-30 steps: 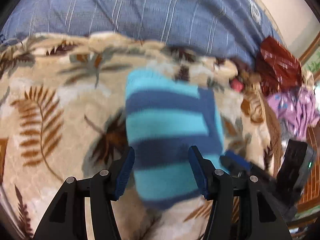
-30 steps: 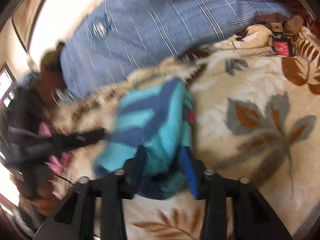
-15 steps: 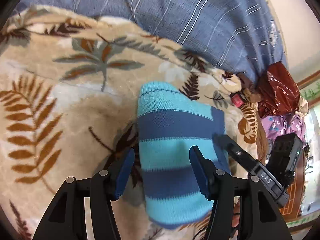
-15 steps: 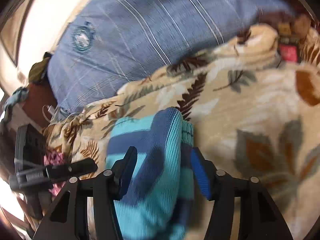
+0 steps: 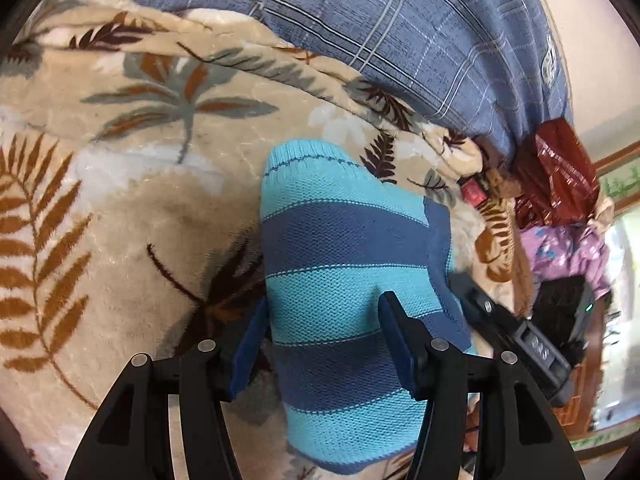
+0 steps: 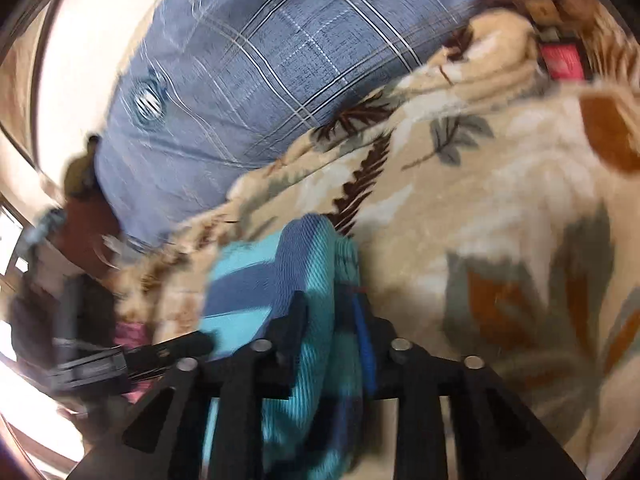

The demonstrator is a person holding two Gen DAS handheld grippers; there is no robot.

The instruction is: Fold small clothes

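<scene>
A small knit garment [image 5: 344, 240] in turquoise and navy stripes lies on a beige leaf-patterned blanket [image 5: 120, 220]. My left gripper [image 5: 322, 344] hovers over its near half, open. The left pad sits at the garment's left edge and the right finger rests above the knit. In the left wrist view my right gripper [image 5: 500, 320] reaches in at the garment's right edge. The blurred right wrist view shows that gripper [image 6: 330, 328] with its jaws closing. A bunched fold of the garment [image 6: 248, 280] fills the gap between its pads.
A blue plaid pillow [image 5: 400, 40] borders the blanket at the back. At the right lie a shiny red bag [image 5: 556, 172], a small red item [image 5: 472, 192] and a crumpled purple cloth [image 5: 564, 248]. Bare blanket [image 6: 500, 200] spreads right of the garment.
The garment has come down from hanging to lying spread on the blanket. My left gripper has dropped closer over it. My right gripper's jaws have narrowed onto the garment's edge.
</scene>
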